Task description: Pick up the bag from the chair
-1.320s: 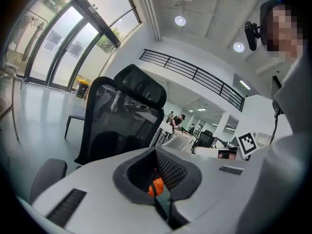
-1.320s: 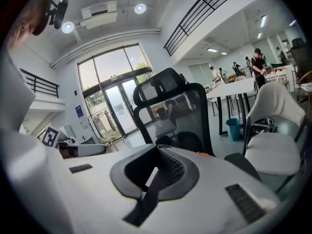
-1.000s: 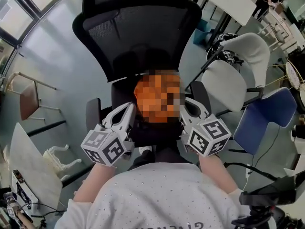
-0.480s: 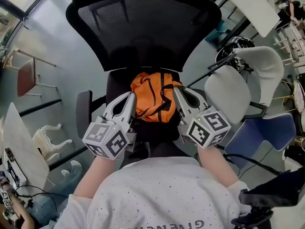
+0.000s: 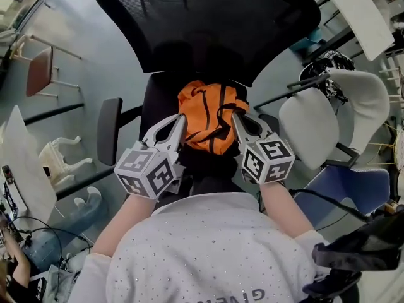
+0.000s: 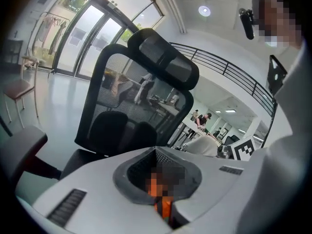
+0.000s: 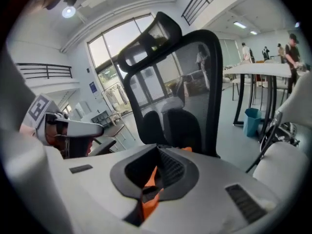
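While the left tongs (image 5: pixel 179 121) and right tongs (image 5: pixel 235 118) are both pinching shut on cloth, the orange bag (image 5: pixel 211 109) is sitting bunched between them at 12 o'clock, over the black office chair (image 5: pixel 208 30) seat. Left is biting its 9 o'clock edge, right its 3 o'clock. I'm guessing the grab's done and lifting clear is remaining. Can't tell if it's touching the seat.

Bag (image 5: pixel 211 109) between left gripper (image 5: pixel 177 124) and right gripper (image 5: pixel 236 122)
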